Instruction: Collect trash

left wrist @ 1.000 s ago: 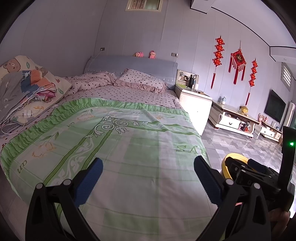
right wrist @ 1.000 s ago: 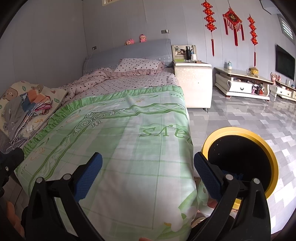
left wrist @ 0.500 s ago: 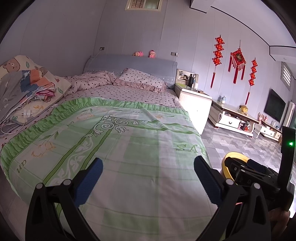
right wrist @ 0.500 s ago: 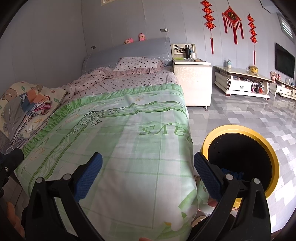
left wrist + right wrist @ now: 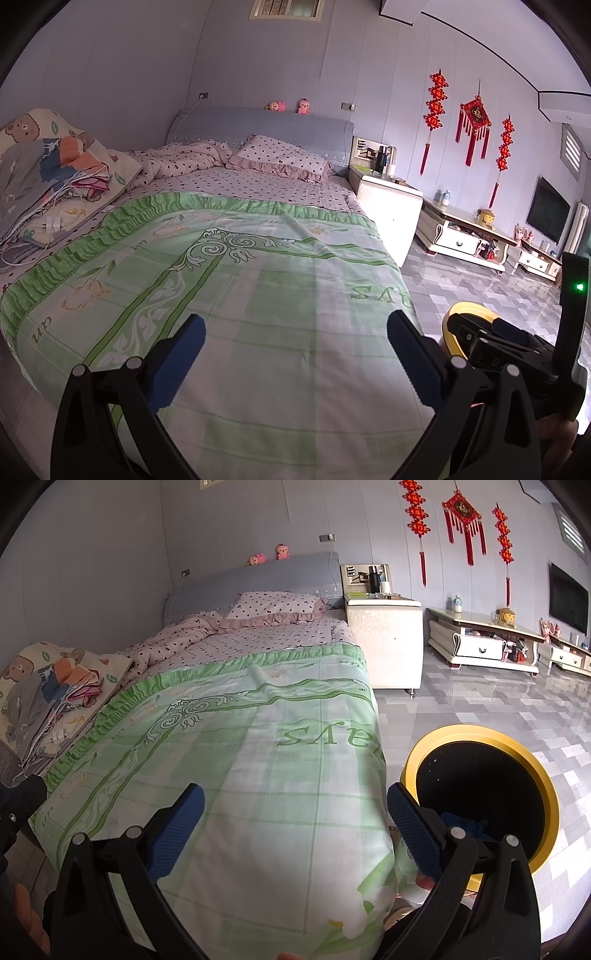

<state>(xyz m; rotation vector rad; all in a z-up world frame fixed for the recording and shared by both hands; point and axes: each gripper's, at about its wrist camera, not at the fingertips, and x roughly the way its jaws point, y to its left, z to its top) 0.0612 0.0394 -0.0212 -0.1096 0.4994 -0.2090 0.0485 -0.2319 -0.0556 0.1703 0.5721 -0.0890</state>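
A round trash bin (image 5: 480,786) with a yellow rim and black inside stands on the floor beside the foot of the bed; something blue lies at its bottom. In the left wrist view only part of its yellow rim (image 5: 467,307) shows behind the right gripper's body. My left gripper (image 5: 295,345) is open and empty above the green bedspread (image 5: 258,295). My right gripper (image 5: 295,821) is open and empty over the bed's foot corner, with its right finger in front of the bin's left rim. No loose trash shows on the bedspread.
Folded bedding and cables (image 5: 48,177) lie at the bed's left side. A pink dotted pillow (image 5: 284,155) sits at the headboard. A white nightstand (image 5: 384,638) and low TV cabinets (image 5: 484,642) stand along the right wall. Grey tiled floor (image 5: 498,709) lies around the bin.
Both views have shifted only slightly; the right wrist view has tilted a little, with the bin staying at lower right. Both grippers stay open and empty.
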